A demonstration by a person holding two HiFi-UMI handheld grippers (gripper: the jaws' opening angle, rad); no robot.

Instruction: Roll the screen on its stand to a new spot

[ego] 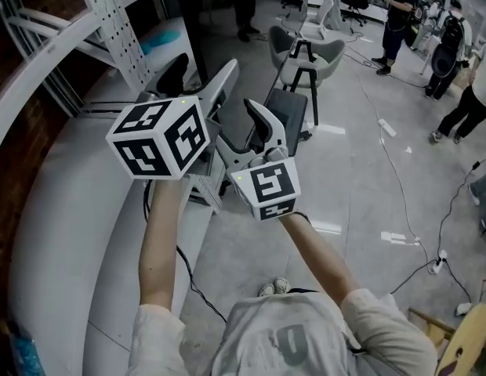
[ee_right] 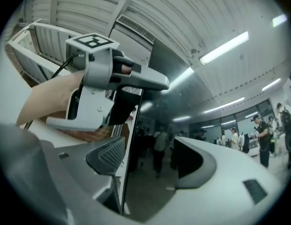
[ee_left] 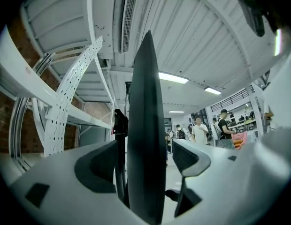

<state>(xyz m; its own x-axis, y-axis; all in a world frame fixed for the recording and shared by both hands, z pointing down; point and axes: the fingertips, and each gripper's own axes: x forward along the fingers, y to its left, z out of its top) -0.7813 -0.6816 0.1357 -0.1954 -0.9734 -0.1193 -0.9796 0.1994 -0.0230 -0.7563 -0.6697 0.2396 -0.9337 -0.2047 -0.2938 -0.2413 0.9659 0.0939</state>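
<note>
The screen (ee_left: 146,125) stands upright straight ahead of both hands, its vertical edge inside the wide-open jaws of the left tool (ee_left: 144,163) and the right tool (ee_right: 151,159), neither pressing it.

Face of tall dark flat screen (ee_right: 155,135) is glossy, glass-like, mirrors ceiling lights; its edge is matt black. Shells of left gripper (ee_left: 145,161) & right gripper (ee_right: 150,159): smooth matt lt-grey plastic, w/ dark ribbed rubbery pads (ee_right: 108,154). Polished grey floor (ego: 345,186) shiny. White perforated beam (ego: 110,22): painted metal. Red-brown brick wall (ee_left: 7,121) rough.
</note>
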